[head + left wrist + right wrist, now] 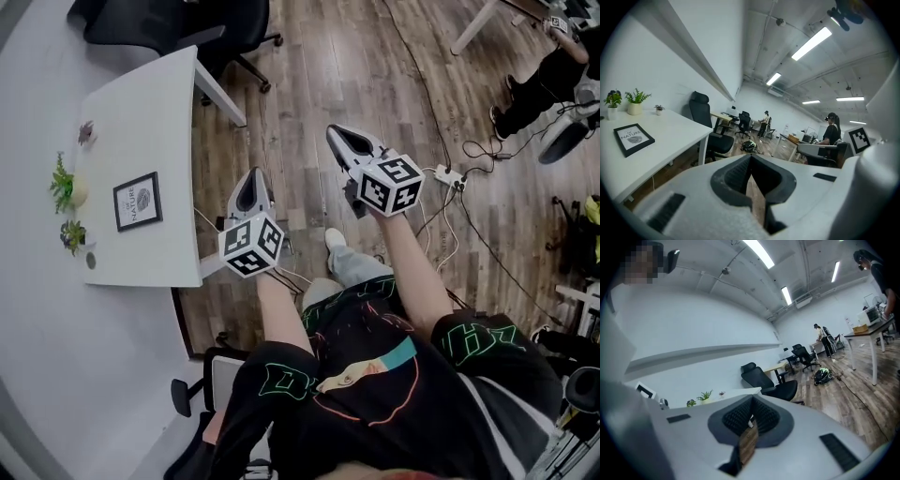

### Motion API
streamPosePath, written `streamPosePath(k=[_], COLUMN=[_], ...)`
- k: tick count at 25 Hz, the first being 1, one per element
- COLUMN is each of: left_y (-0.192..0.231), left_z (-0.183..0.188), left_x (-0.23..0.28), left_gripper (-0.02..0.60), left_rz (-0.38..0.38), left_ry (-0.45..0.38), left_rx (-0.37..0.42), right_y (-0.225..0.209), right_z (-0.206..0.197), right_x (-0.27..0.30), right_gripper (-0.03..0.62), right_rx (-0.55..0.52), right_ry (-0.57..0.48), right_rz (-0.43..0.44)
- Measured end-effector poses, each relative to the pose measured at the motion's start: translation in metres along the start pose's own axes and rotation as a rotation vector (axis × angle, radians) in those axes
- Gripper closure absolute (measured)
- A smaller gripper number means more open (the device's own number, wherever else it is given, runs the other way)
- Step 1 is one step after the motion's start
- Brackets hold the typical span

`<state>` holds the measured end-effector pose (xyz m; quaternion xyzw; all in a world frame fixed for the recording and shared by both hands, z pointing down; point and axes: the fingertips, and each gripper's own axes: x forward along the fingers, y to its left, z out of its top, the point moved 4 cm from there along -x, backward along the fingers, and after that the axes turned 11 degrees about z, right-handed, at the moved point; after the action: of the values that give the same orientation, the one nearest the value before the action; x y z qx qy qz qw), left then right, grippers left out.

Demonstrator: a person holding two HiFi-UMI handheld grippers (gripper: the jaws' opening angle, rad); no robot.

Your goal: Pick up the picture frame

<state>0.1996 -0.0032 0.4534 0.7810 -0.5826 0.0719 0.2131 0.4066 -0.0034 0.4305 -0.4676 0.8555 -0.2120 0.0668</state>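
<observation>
Jaws closed — left tool [254, 178], right tool [337, 136].

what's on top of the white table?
A black picture frame lying flat, plus three small potted plants along the wall edge. Whatever is beneath the frame is covered.

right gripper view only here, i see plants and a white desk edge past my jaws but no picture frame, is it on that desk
Observer: Yes. The picture frame lies flat and face up on the white desk.
Operator: anything touching it
Observer: No. The potted plants stand beside it along the desk's wall side, apart from it.
Operator: whats the left gripper doing
Observer: The left gripper is shut and empty. In the head view it shows over the wooden floor beside the desk, not at the frame.
</observation>
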Motion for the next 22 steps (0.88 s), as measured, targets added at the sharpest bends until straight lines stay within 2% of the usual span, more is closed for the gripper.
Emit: streamPosePath(k=[4,9,15,22], left_y=[-0.004,0.015,0.059,0.127], left_z=[0.021,0.056,0.07,0.078], left_x=[0.009,0.007,0.02,0.042], left_gripper=[0.574,0.575,0.574,0.574], left_rz=[0.016,0.071,0.134,0.225], left_ry=[-0.033,-0.096,-0.099,-0.087], left_rx=[0.015,0.013,-0.002,-0.071], right_y=[-0.005,0.01,0.021,0.039], right_z=[0.024,0.05,0.052,0.035], right_x=[0.017,0.044,0.098,0.182], right_gripper=[0.589,0.589,0.589,0.589], right_rx=[-0.026,-0.062,-0.071,-0.08], right_ry=[-0.01,-0.028,0.0,0.087], right_rz=[0.04,0.104,0.152,0.222])
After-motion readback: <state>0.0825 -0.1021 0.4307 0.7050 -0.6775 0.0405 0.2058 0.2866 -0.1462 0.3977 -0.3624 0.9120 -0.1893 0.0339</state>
